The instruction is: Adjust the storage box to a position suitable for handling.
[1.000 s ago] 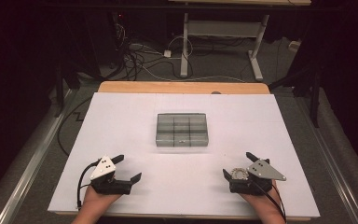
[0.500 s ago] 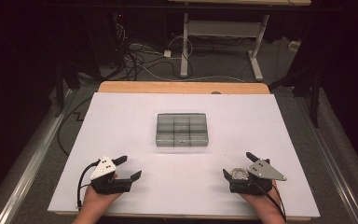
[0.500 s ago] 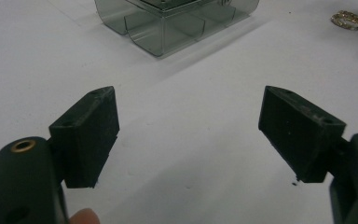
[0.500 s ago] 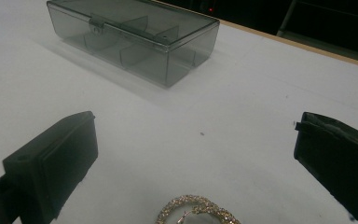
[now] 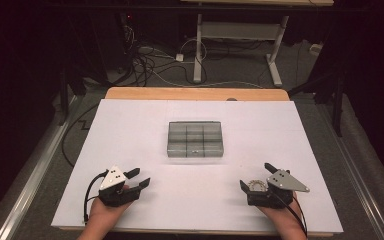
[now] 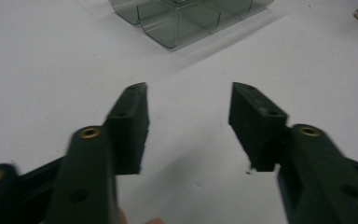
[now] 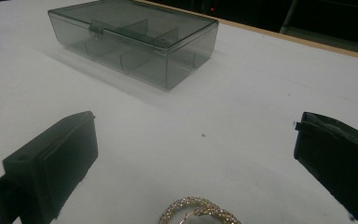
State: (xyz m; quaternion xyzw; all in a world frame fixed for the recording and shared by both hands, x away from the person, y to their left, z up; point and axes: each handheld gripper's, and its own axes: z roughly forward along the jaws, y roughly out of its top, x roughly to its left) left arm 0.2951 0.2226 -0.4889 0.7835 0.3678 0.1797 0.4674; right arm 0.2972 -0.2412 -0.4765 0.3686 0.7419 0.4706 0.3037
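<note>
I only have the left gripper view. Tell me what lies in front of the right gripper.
Observer: A sparkly gold hoop lies on the table between the jaws of the right gripper, which stand wide open and do not touch it.
Operator: Now check the box lid for me.
Observer: The grey see-through box has its lid down. The right gripper view shows a small latch on one side.
Operator: Give me its place on the table.
Observer: In the high view it sits near the middle of the white top, beyond the right gripper and off to its left.
</note>
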